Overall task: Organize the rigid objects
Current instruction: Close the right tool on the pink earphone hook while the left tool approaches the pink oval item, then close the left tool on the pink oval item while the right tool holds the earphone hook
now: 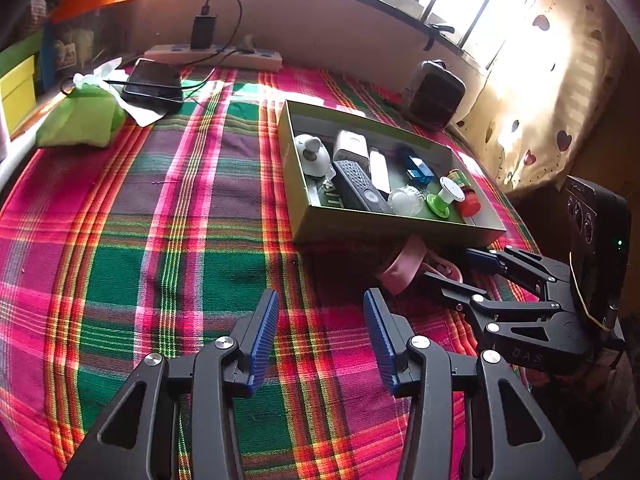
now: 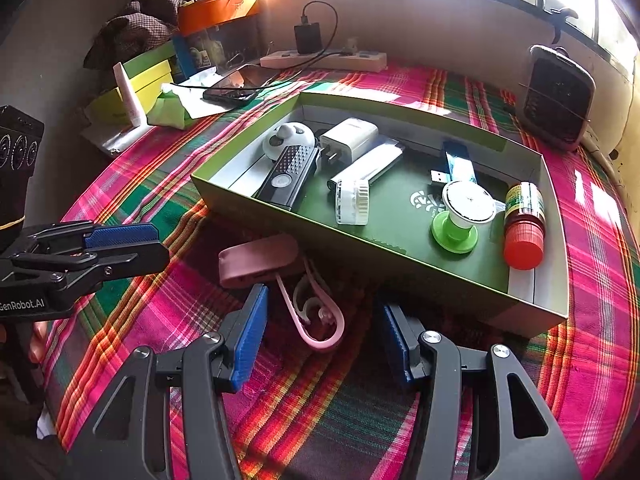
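A green cardboard box (image 2: 224, 194) (image 1: 296, 216) lies on the plaid cloth. It holds several small objects: a black remote (image 2: 290, 174), a white charger (image 2: 350, 136), a green-and-white spool (image 2: 460, 216) and a red-capped bottle (image 2: 524, 226). A pink case with a looped strap (image 2: 260, 260) (image 1: 404, 264) lies on the cloth in front of the box. My right gripper (image 2: 324, 340) is open, its fingers on either side of the pink strap. My left gripper (image 1: 320, 336) is open and empty over bare cloth, left of the case.
A phone (image 1: 154, 82) on charge, a power strip (image 2: 324, 60) and a green tissue pack (image 1: 80, 116) lie at the far side. A small dark heater (image 2: 558, 96) stands at the back right. Yellow and green boxes (image 2: 136, 80) are stacked at the left edge.
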`<state>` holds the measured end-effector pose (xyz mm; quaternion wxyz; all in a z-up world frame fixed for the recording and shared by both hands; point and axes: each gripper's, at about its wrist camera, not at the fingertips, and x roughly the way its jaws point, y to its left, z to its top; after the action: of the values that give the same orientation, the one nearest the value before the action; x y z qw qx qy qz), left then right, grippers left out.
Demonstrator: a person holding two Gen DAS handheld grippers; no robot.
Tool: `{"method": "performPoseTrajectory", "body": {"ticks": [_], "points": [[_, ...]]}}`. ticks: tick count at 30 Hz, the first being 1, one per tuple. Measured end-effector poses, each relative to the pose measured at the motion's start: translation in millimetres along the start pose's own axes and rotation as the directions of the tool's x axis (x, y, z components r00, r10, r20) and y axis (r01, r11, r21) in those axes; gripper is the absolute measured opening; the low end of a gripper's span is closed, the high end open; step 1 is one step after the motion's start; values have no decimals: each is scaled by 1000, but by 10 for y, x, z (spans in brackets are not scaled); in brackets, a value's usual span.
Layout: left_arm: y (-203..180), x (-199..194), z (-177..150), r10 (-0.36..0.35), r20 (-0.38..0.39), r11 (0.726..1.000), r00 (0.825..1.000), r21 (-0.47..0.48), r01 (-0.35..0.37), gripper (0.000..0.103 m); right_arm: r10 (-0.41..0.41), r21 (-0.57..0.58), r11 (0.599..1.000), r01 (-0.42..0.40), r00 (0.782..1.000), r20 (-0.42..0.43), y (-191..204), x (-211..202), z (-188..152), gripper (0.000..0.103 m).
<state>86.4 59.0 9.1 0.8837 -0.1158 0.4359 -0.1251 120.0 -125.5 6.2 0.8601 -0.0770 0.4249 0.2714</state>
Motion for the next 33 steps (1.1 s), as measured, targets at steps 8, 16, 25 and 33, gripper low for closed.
{"method": "performPoseTrajectory", "body": {"ticks": [8,16,25,33], "points": [[-70,55,16,-16,-20,1000,1000,12,16,43,-34,-27,999,34,999,6,3,-34,-43,30],[-196,147,54,-33,-47,998,998,43,35,43,-29,-8,1000,29,1000,10,-71,-81,-80,24],[-409,245,165,-22,-58,993,998,115,28,45,-42,22,999,41,999,25,-180,-224,-188,24],[-579,376,228,-15,-77,986,997,167,28,45,-72,89,994,69,997,33,-399,-380,-338,24]]}}
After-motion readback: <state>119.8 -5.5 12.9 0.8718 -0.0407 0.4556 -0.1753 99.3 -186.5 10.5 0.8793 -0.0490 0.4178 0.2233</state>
